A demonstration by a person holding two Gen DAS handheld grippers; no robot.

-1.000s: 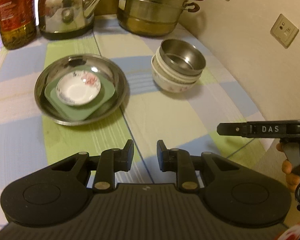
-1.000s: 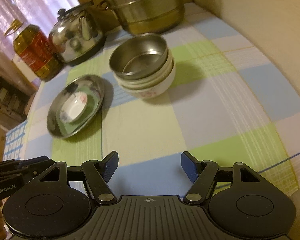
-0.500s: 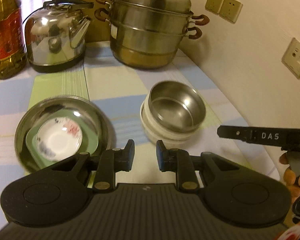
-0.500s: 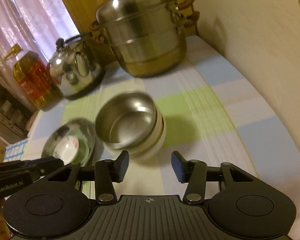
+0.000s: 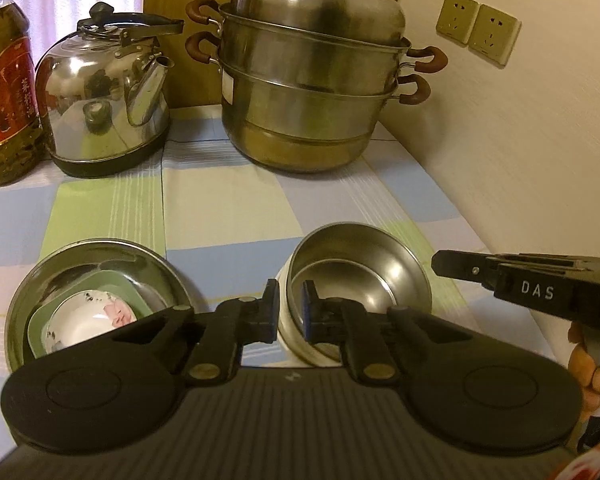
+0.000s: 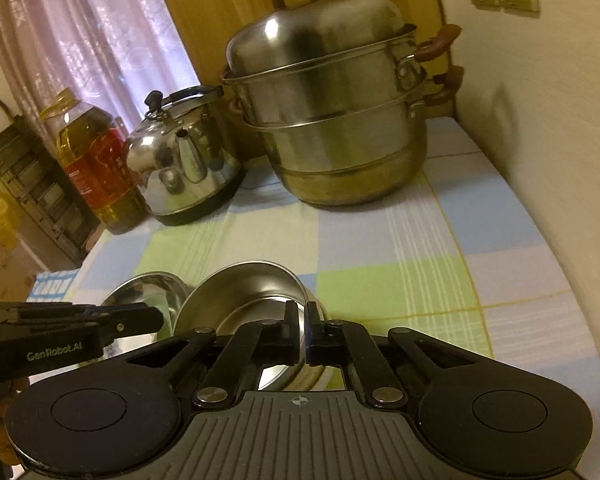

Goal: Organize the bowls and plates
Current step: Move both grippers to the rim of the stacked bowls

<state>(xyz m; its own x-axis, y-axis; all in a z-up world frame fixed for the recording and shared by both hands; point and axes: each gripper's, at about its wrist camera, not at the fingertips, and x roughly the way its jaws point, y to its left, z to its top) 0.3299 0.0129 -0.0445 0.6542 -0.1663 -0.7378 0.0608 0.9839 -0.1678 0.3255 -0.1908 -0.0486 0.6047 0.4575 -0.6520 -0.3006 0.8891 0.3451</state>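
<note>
While both jaws pinch steel bowl (image 5: 360, 272) rim, checked cloth (image 5: 220, 208) covers counter beside cream wall (image 5: 520, 140)

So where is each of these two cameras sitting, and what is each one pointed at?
Left wrist view: sits on the left gripper, looking down its fingers at the steel bowl; the person's right hand shows at the edge.
Right wrist view: sits on the right gripper, facing the same steel bowl from the other side; the left gripper pokes in.
Both share: bowl, kettle, steamer pot, oil bottle.
</note>
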